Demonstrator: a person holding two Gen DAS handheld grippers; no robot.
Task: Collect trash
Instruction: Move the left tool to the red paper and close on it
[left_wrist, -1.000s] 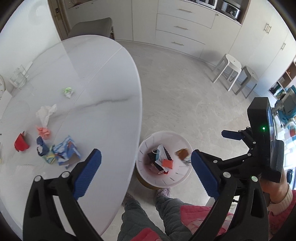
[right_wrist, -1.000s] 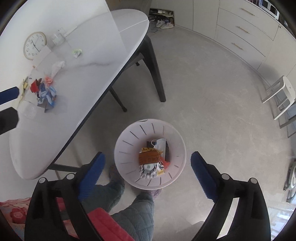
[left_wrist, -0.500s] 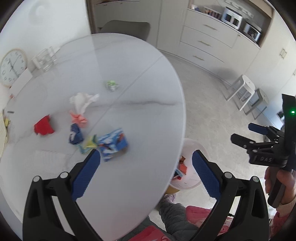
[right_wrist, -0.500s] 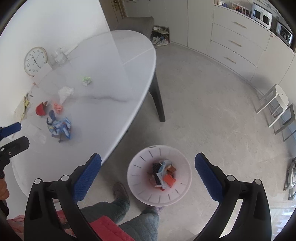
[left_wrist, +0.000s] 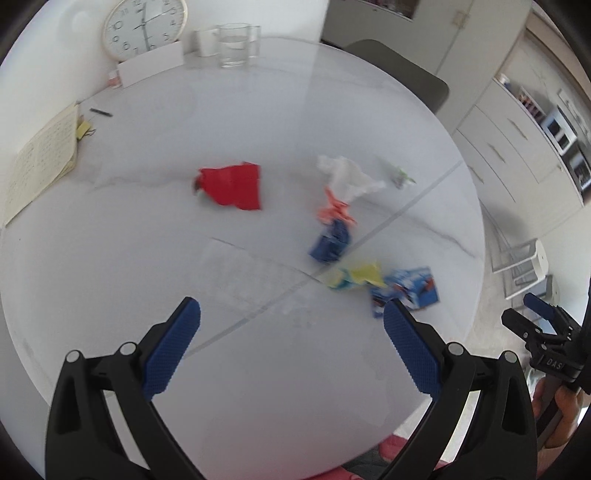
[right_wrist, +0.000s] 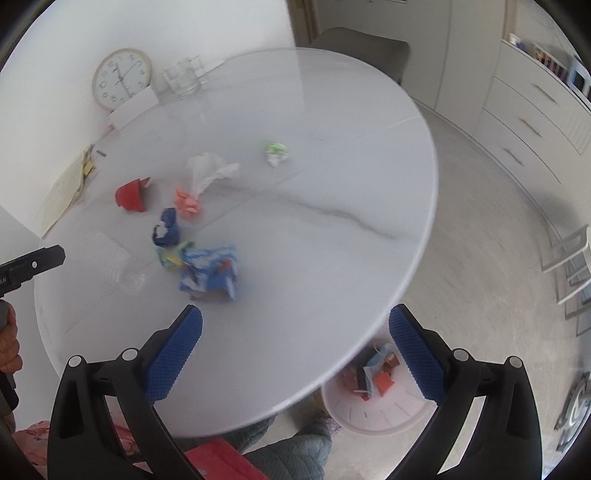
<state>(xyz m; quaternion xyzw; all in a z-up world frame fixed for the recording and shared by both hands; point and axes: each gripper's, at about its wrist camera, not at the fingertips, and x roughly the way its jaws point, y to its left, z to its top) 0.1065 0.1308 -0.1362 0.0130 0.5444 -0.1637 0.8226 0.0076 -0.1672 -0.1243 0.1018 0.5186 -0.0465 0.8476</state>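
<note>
Several bits of trash lie on the round white table: a red wrapper, a white tissue, an orange scrap, a dark blue scrap, a yellow scrap, a blue-white packet and a small green scrap. My left gripper is open and empty above the table's near part. My right gripper is open and empty over the table edge, just short of the blue-white packet. A pink bin holding trash stands on the floor, partly under the table.
A clock, a glass jug and a white card stand at the table's far side. A notebook lies at the far left. A chair, drawers and stools surround the table.
Both grippers have swung from the floor bin up and over the table. The trash on the table now lies ahead of both, and the bin has dropped to the right view's lower edge.
</note>
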